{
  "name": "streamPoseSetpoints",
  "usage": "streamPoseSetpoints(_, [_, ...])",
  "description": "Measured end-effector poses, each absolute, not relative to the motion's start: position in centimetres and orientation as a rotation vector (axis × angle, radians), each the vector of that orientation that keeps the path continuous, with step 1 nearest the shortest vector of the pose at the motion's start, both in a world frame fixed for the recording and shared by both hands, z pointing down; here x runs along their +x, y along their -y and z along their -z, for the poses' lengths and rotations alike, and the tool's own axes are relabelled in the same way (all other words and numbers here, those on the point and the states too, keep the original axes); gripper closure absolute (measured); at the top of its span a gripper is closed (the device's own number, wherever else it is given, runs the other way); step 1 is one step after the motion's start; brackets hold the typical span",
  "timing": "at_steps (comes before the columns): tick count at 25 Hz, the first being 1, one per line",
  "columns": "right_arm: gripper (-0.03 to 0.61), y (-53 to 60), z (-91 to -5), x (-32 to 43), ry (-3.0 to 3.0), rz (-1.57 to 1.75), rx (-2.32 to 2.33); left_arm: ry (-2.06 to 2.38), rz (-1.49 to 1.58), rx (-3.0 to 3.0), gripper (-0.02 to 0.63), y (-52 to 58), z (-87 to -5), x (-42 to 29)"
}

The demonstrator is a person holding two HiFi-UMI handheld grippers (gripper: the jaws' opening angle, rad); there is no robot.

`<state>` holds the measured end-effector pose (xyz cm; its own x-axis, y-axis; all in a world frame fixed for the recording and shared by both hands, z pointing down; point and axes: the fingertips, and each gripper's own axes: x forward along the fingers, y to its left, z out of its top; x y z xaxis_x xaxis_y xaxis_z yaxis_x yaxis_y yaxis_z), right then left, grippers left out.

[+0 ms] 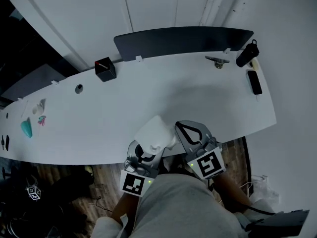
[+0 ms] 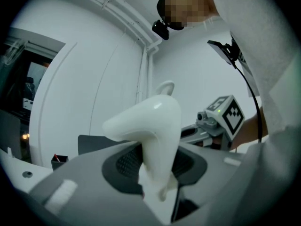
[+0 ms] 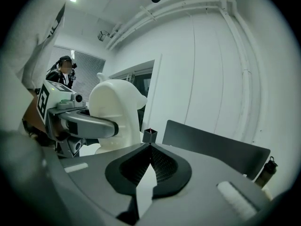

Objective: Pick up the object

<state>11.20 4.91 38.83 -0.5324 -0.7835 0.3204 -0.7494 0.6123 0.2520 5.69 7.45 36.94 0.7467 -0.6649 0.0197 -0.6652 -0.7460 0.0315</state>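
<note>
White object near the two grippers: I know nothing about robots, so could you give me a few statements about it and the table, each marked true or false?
1. The left gripper grips the white object. True.
2. The right gripper is wide open. False: its jaws are together, with nothing between them.
3. A black box stands on the table. True.
4. The black bottle is at the left end of the table in the head view. False: it is at the right end, near the phone.
</note>
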Motion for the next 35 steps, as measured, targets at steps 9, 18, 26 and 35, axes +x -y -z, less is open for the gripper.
streamPoseSetpoints(9, [0.577, -12.4, -39.5, 13.8, 2.478, 0.133, 1.181, 1.204, 0.005, 2.874, 0.472, -15.4, -37.1, 7.5])
streamPoseSetpoints(18, [0.577, -17.7, -40.5, 11.1, 2.546, 0.048, 1.142, 1.337, -0.06, 2.811, 0.474, -20.3, -37.6, 3.2])
streamPoseSetpoints(26, [0.576, -19.0, -39.4, 7.2, 2.648, -0.11, 1.18, 1.347, -0.113, 2.814, 0.472, -21.4, -37.2, -1.2])
streamPoseSetpoints(35, [0.577, -18.7, -36.8, 5.4, 2.646, 0.002, 1.269, 1.31, -0.028, 2.866, 0.474, -20.7, -35.5, -3.8])
